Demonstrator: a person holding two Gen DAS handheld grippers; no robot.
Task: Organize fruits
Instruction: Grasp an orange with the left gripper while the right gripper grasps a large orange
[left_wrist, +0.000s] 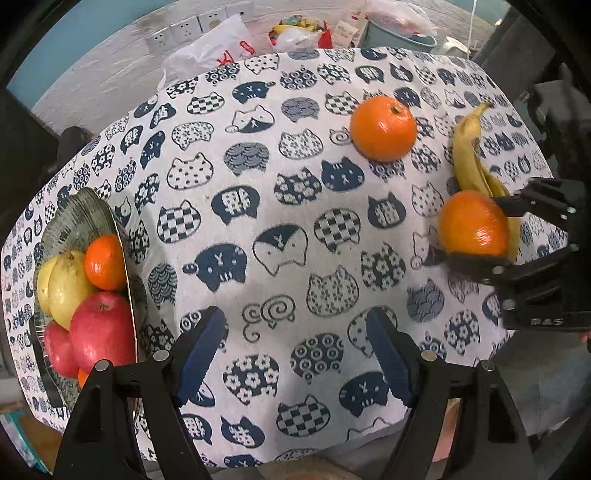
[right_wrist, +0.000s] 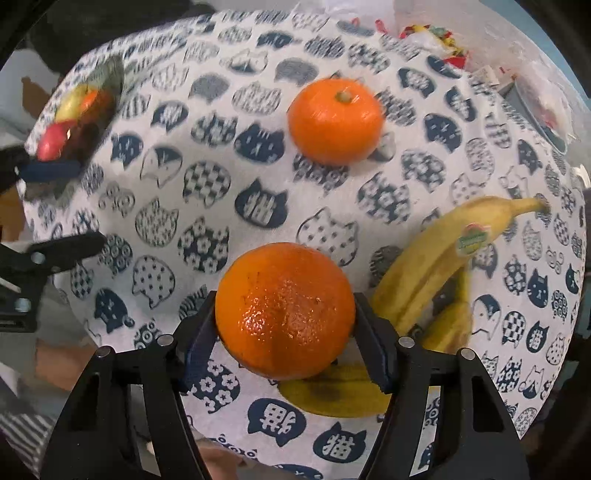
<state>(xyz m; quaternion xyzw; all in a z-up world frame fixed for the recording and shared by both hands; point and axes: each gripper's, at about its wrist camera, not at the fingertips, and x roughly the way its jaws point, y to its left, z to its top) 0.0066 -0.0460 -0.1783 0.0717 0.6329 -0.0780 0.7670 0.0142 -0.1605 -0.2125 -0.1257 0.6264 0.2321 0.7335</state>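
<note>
My right gripper (right_wrist: 284, 317) is shut on an orange (right_wrist: 284, 310) and holds it above the cat-print tablecloth; it shows from the side in the left wrist view (left_wrist: 474, 229). A second orange (left_wrist: 383, 127) (right_wrist: 335, 121) lies on the cloth farther back. A bunch of bananas (right_wrist: 436, 273) (left_wrist: 471, 158) lies just right of the held orange. A glass plate (left_wrist: 92, 218) at the left holds red apples (left_wrist: 101, 330), a yellow-green fruit (left_wrist: 66, 282) and a small orange (left_wrist: 105, 262). My left gripper (left_wrist: 295, 354) is open and empty over the cloth, right of the plate.
The round table (left_wrist: 258, 184) is covered by the cat-print cloth. Behind it are plastic bags (left_wrist: 218, 48), a pile of snacks (left_wrist: 299, 29), a grey basin (left_wrist: 399, 33) and wall sockets (left_wrist: 184, 29). The plate also shows blurred at the far left in the right wrist view (right_wrist: 107, 77).
</note>
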